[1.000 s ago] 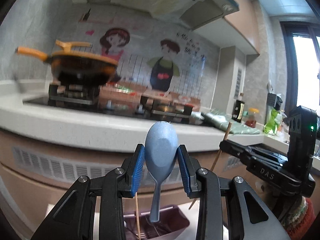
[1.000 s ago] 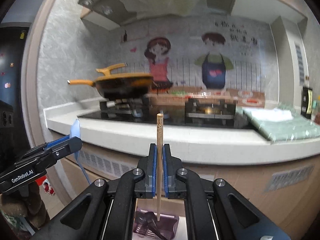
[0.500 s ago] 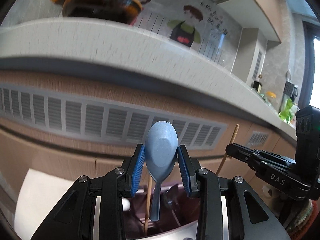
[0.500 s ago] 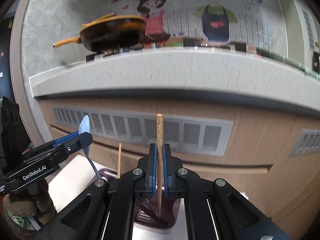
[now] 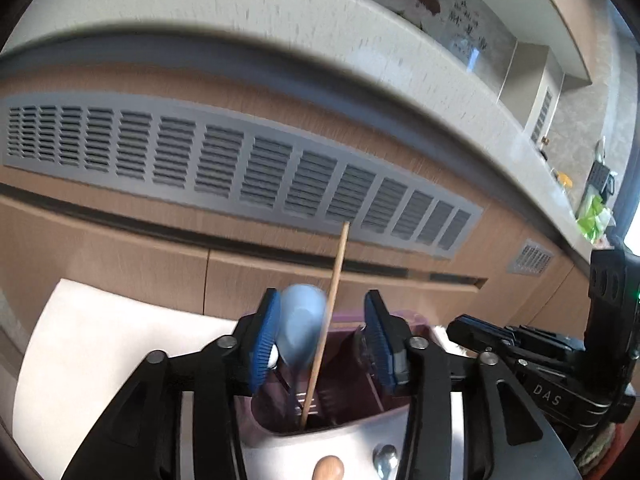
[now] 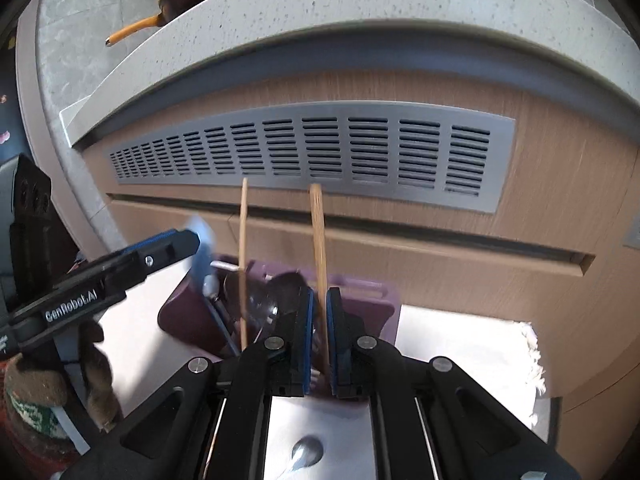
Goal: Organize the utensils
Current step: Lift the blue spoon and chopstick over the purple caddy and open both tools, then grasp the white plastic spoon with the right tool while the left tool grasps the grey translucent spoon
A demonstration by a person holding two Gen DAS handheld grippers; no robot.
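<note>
While opening over holder (image 5: 352,408), left gripper (image 5: 322,336) dropping spoon (image 5: 300,324); right gripper (image 6: 319,332) parting off chopstick (image 6: 319,248). Below: more utensils unsorted.

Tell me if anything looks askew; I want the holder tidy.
The chopstick already in the purple holder leans diagonally instead of upright. The blue spoon hangs blurred between the opening left tongs, apparently dropping.

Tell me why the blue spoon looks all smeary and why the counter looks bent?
Left wrist view: the pale blue plastic spoon is smeared by motion blur; the thin wooden chopstick beside it stays sharper. Right wrist view: the chopstick between the fingers is also blurred. Both views: the fisheye lens curves the speckled grey countertop.
</note>
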